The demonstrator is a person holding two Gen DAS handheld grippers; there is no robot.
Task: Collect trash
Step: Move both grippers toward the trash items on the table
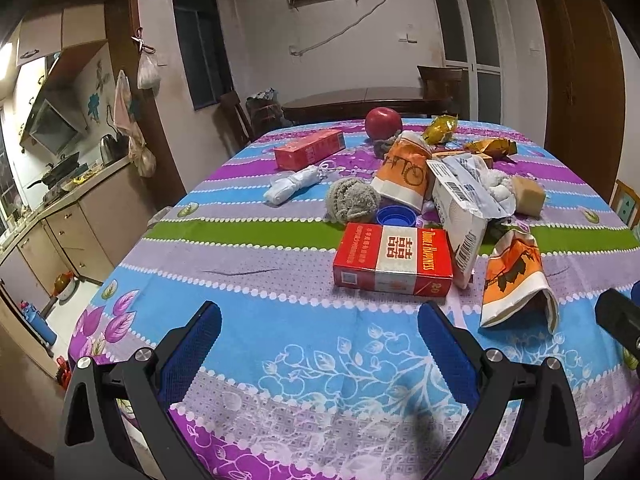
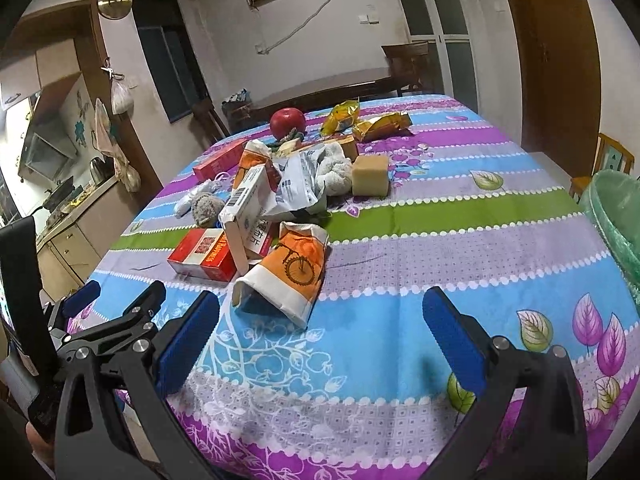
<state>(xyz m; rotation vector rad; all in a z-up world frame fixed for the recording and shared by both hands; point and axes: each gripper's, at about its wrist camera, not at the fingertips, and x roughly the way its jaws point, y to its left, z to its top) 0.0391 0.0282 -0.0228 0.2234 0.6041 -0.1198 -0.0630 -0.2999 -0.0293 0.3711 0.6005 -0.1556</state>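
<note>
Trash lies heaped mid-table on the flowered cloth. Nearest me are a red cigarette box (image 1: 394, 258) (image 2: 204, 256) and a crumpled orange-and-white paper bag (image 1: 516, 280) (image 2: 288, 276). Behind them are a white barcoded box (image 1: 456, 208) (image 2: 244, 208), a second orange bag (image 1: 404, 172), a blue cap (image 1: 396, 215) and yellow wrappers (image 1: 440, 128) (image 2: 344, 116). My left gripper (image 1: 320, 312) (image 2: 116, 296) hovers open, short of the red box. My right gripper (image 2: 320, 300) is open and empty, just short of the near paper bag.
A red apple (image 1: 383, 122) (image 2: 287, 119), a grey knit ball (image 1: 352, 200), a tan block (image 2: 370, 174) and a long red box (image 1: 310, 148) also sit on the table. A green-lined bin (image 2: 616, 220) stands off the right edge. Kitchen counter (image 1: 80, 184) to the left.
</note>
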